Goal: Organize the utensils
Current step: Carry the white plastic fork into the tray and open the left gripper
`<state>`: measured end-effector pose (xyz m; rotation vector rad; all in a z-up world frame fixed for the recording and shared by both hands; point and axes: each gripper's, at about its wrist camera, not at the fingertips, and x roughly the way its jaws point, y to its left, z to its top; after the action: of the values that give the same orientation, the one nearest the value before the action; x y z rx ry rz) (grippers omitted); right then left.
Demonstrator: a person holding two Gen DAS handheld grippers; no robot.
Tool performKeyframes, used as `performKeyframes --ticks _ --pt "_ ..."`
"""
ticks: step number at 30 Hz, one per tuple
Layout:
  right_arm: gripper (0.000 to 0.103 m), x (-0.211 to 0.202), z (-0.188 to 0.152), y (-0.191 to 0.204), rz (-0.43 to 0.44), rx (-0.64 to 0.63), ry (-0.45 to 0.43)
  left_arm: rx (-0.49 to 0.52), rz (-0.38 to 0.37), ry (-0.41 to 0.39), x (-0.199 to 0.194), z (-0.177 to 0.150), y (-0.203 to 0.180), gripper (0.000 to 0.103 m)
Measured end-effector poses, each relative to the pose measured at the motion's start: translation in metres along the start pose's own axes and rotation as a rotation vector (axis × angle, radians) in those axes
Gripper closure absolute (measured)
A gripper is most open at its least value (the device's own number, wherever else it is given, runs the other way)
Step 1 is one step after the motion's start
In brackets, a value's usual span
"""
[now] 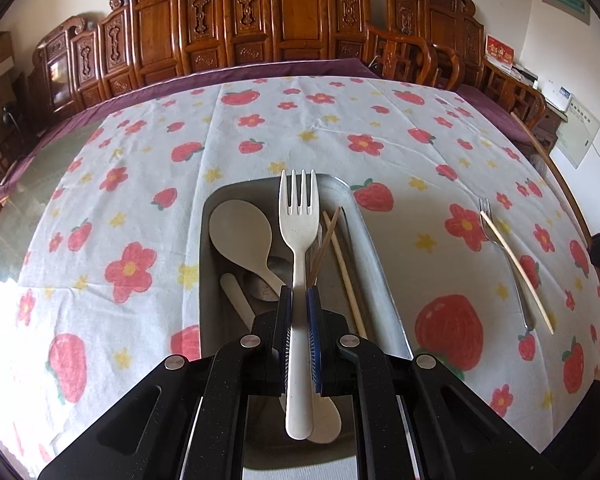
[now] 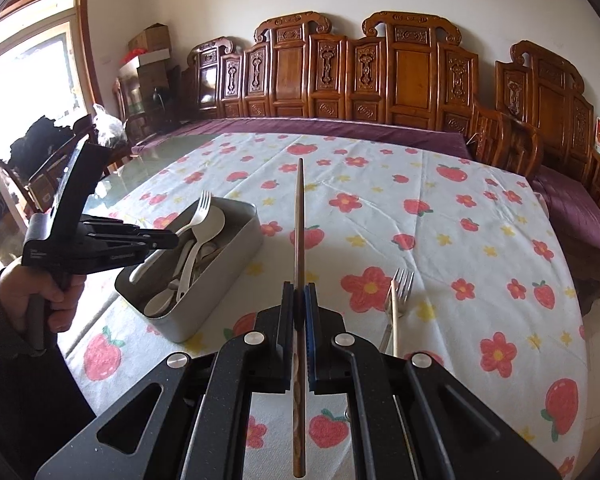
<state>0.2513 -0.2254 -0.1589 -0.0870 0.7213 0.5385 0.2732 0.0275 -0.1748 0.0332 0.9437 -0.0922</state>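
Note:
My left gripper [image 1: 299, 300] is shut on a white plastic fork [image 1: 299, 216], held above a grey metal tray [image 1: 376, 240], tines pointing away. The tray holds a white rice spoon [image 1: 240, 236], metal spoons and chopsticks [image 1: 342, 264]. In the right wrist view my right gripper [image 2: 299, 294] is shut on a dark wooden chopstick [image 2: 299, 220] that points forward above the table. That view shows the left gripper [image 2: 168, 240] over the tray [image 2: 216, 288] with the fork [image 2: 200, 210]. A metal fork [image 2: 398, 286] and a pale chopstick [image 2: 396, 320] lie on the cloth to the right.
The table carries a white cloth with red flowers and strawberries [image 1: 260, 128]. The metal fork [image 1: 508, 264] and pale chopstick [image 1: 516, 272] lie right of the tray. Carved wooden chairs [image 2: 364, 76] line the far side. A window [image 2: 28, 64] is at the left.

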Motion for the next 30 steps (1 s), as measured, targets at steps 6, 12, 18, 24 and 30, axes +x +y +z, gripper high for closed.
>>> performKeyframes --ticks 6,12,18,24,30 --pt "0.097 0.023 -0.007 0.009 0.007 -0.010 0.049 -0.002 -0.034 -0.007 0.010 -0.002 0.002 0.096" --pt "0.097 0.041 -0.002 0.024 0.028 -0.010 0.058 0.013 -0.067 -0.013 0.009 -0.004 -0.001 0.096" --pt "0.097 0.050 0.004 0.041 0.049 -0.009 0.059 -0.005 -0.090 -0.008 0.009 -0.004 0.005 0.096" --pt "0.097 0.053 0.014 0.055 0.059 -0.002 0.067 -0.013 -0.081 -0.044 -0.007 -0.001 0.016 0.081" --pt "0.097 0.058 0.023 0.077 0.080 0.004 0.073 -0.047 -0.072 -0.107 -0.036 0.000 0.041 0.079"
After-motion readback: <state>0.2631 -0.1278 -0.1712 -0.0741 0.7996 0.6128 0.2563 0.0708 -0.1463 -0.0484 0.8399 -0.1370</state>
